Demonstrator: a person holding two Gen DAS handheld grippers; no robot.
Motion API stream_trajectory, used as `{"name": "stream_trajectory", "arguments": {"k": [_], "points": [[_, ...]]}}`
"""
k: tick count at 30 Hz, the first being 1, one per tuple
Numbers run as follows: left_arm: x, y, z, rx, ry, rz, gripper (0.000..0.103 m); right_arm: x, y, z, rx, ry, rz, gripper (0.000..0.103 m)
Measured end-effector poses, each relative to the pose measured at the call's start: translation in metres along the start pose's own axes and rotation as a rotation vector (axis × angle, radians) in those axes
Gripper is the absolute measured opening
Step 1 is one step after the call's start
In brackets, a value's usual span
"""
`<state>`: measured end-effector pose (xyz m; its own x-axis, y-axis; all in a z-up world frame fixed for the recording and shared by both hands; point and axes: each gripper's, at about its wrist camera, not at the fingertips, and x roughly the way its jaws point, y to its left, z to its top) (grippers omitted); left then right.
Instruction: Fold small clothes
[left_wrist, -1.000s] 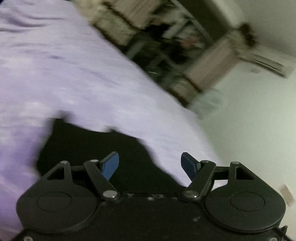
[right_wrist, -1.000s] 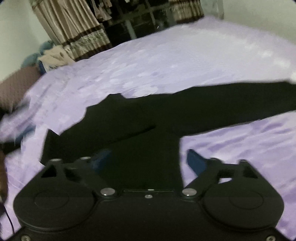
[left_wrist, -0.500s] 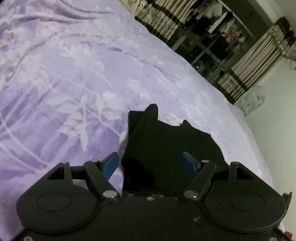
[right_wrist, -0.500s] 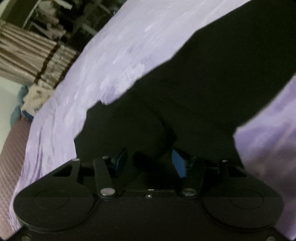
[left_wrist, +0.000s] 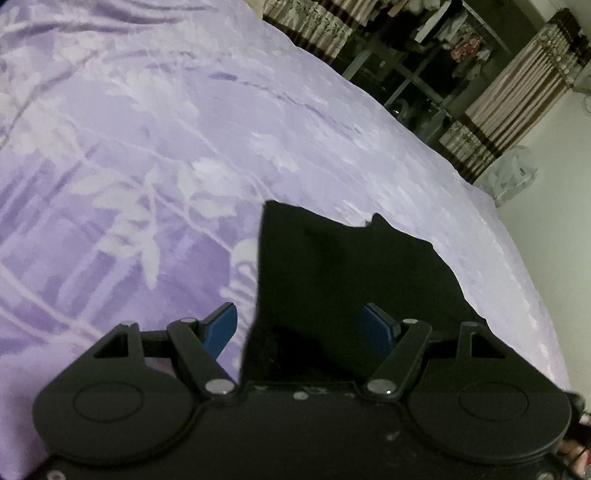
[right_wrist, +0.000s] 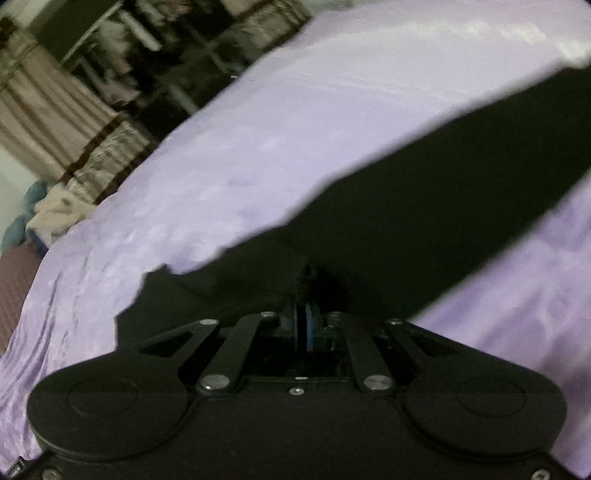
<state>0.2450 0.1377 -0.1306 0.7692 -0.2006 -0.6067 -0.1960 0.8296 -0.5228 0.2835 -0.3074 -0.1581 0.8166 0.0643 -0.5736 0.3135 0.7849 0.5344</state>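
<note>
A black long-sleeved garment (left_wrist: 347, 280) lies on a purple floral bedspread (left_wrist: 147, 147). In the left wrist view my left gripper (left_wrist: 301, 326) is open, its blue pads (left_wrist: 221, 326) straddling the garment's edge, with cloth lying between the jaws. In the right wrist view my right gripper (right_wrist: 303, 325) is shut on a fold of the black garment (right_wrist: 424, 229), whose sleeve stretches up to the right across the bedspread (right_wrist: 295, 129).
Striped curtains (left_wrist: 509, 96) and a dark clothes rack (left_wrist: 413, 59) stand beyond the bed's far edge. A bagged object (left_wrist: 509, 177) sits by the white wall. In the right wrist view a pile of cloth (right_wrist: 48, 214) lies at the left of the bed.
My right gripper has closed on the black garment, having been open a second ago. My left gripper has swung over the garment's edge and stayed open.
</note>
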Motion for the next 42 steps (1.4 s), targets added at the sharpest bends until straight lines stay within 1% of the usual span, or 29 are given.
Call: {"name": "stream_trajectory", "arguments": {"k": [2,4,7,9,11,12,13,14,15,18,21,23,24,25,26,27,28,29,31,32,34,35,36,37,38,39,40,41,42], "points": [[0.006,-0.004,-0.001,0.012,0.005,0.005,0.074,0.001,-0.01,-0.007,0.048,0.009,0.015,0.0],[0.013,-0.007,0.0,0.019,0.014,0.01,0.074,-0.003,-0.009,-0.011,0.033,-0.007,0.02,0.0],[0.029,-0.012,0.004,0.038,0.034,0.018,0.074,-0.003,-0.005,-0.009,0.004,-0.003,0.016,0.001],[0.041,-0.012,0.005,0.054,0.063,0.046,0.074,-0.002,-0.007,-0.001,-0.01,0.011,-0.035,0.011],[0.049,-0.01,0.003,0.061,0.086,0.073,0.074,-0.012,-0.011,0.009,-0.012,-0.041,-0.066,0.022],[0.052,-0.008,0.002,0.063,0.093,0.074,0.074,-0.016,-0.012,0.012,-0.023,-0.082,-0.077,0.034],[0.054,-0.008,0.001,0.068,0.096,0.073,0.074,-0.018,-0.01,0.017,-0.036,-0.108,-0.073,0.041],[0.054,-0.008,0.0,0.075,0.095,0.073,0.074,-0.016,-0.009,0.022,-0.049,-0.117,-0.061,0.041],[0.054,-0.008,0.0,0.082,0.093,0.073,0.074,-0.012,-0.008,0.028,-0.062,-0.104,-0.045,0.041],[0.054,-0.011,0.0,0.099,0.093,0.074,0.074,0.016,-0.001,0.041,-0.107,-0.021,0.005,0.041],[0.056,-0.011,0.001,0.1,0.101,0.078,0.074,0.038,0.013,0.043,-0.185,0.006,0.008,0.042],[0.057,-0.011,0.001,0.099,0.106,0.08,0.074,0.047,0.018,0.04,-0.213,0.028,0.028,0.045],[0.058,-0.012,0.002,0.103,0.108,0.081,0.074,0.053,0.022,0.04,-0.225,0.042,0.023,0.044],[0.059,-0.012,0.002,0.109,0.11,0.082,0.074,0.054,0.023,0.041,-0.236,0.043,0.015,0.022],[0.06,-0.012,0.002,0.115,0.111,0.083,0.074,0.055,0.025,0.041,-0.25,0.037,0.016,0.005],[0.06,-0.013,0.002,0.118,0.111,0.084,0.074,0.055,0.027,0.043,-0.259,0.035,0.024,0.0],[0.061,-0.013,0.002,0.121,0.111,0.084,0.074,0.048,0.023,0.043,-0.252,0.019,0.04,0.0],[0.061,-0.013,0.001,0.122,0.11,0.083,0.074,0.041,0.02,0.044,-0.252,-0.018,0.042,0.0],[0.063,-0.012,0.0,0.131,0.112,0.083,0.075,0.035,0.02,0.045,-0.264,-0.065,0.009,0.0],[0.064,-0.012,-0.001,0.138,0.114,0.086,0.075,0.038,0.019,0.045,-0.259,-0.064,-0.013,0.0],[0.067,-0.014,-0.002,0.156,0.118,0.093,0.075,0.053,0.013,0.045,-0.256,0.009,-0.066,0.0],[0.068,-0.016,-0.003,0.174,0.121,0.1,0.075,0.057,0.01,0.045,-0.257,0.022,-0.082,0.0],[0.068,-0.017,-0.004,0.184,0.121,0.104,0.075,0.055,0.007,0.045,-0.254,0.018,-0.073,0.001],[0.067,-0.02,-0.004,0.193,0.116,0.106,0.075,0.048,0.007,0.045,-0.242,-0.001,-0.069,0.013],[0.064,-0.021,-0.002,0.188,0.104,0.1,0.075,0.039,0.006,0.045,-0.234,-0.027,-0.069,0.019],[0.061,-0.022,-0.001,0.175,0.088,0.082,0.075,0.025,0.009,0.043,-0.239,-0.078,-0.078,0.026],[0.057,-0.023,0.0,0.156,0.068,0.053,0.075,0.016,0.017,0.038,-0.255,-0.116,-0.069,0.027],[0.054,-0.025,0.002,0.14,0.047,0.024,0.075,0.007,0.019,0.035,-0.271,-0.126,-0.03,0.027],[0.054,-0.027,0.003,0.136,0.038,0.013,0.075,0.003,0.02,0.031,-0.278,-0.112,0.014,0.027]]}}
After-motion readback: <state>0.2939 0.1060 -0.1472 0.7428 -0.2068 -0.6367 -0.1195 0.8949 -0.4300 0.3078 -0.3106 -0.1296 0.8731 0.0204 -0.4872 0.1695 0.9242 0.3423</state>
